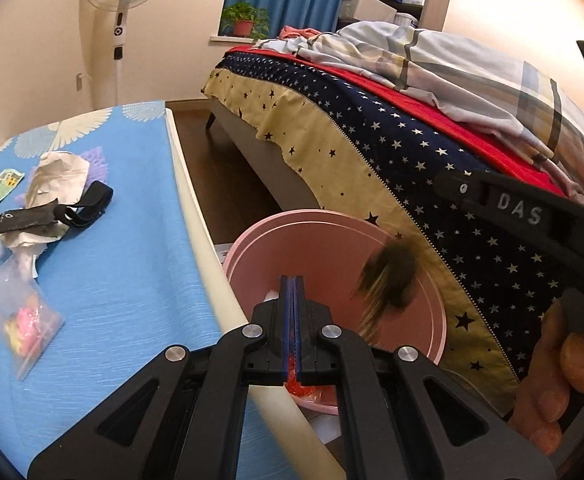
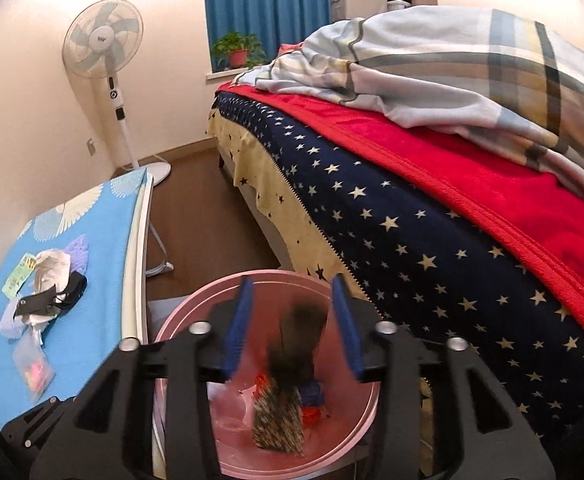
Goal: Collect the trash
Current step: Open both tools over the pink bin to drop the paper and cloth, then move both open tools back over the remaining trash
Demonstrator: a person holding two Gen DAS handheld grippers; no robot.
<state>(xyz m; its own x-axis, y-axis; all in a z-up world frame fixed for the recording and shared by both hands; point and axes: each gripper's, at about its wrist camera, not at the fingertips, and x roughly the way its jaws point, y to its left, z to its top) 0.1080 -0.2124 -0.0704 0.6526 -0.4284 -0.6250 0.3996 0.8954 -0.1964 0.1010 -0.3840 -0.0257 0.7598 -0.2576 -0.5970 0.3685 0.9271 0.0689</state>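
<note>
You stand between a table (image 1: 124,280) under a blue cloth and a bed (image 2: 431,240) with a starred cover, a red blanket (image 2: 491,184) and a rumpled plaid quilt (image 2: 451,64) on top. A brown floor (image 2: 208,216) runs between them to the far wall, where a white fan (image 2: 102,46) stands beside a blue curtain (image 2: 268,4) and a potted plant (image 2: 238,52) on the sill.

A pink bin (image 2: 355,432) sits on the floor below your grippers, between table edge and bed. Your left gripper (image 1: 290,300) is closed, its blue pads together with nothing between them, pointing down over the bin's near side. Your right gripper (image 2: 295,320) has its jaws apart, and a dark, bristly piece of trash (image 2: 288,392) hangs blurred in the gap over the bin, touching neither pad. Red and white scraps lie in the bin's bottom.

On the table a heap (image 1: 48,208) is left: crumpled paper, a black strap, a dark pouch and a green slip, with a clear bag (image 1: 24,320) nearer you.

The falling piece is smeared by motion, so you cannot tell what it is. Your right hand (image 1: 563,364) and its gripper body are cut off at the left view's edge, and the gripper frames hide part of the bin.
</note>
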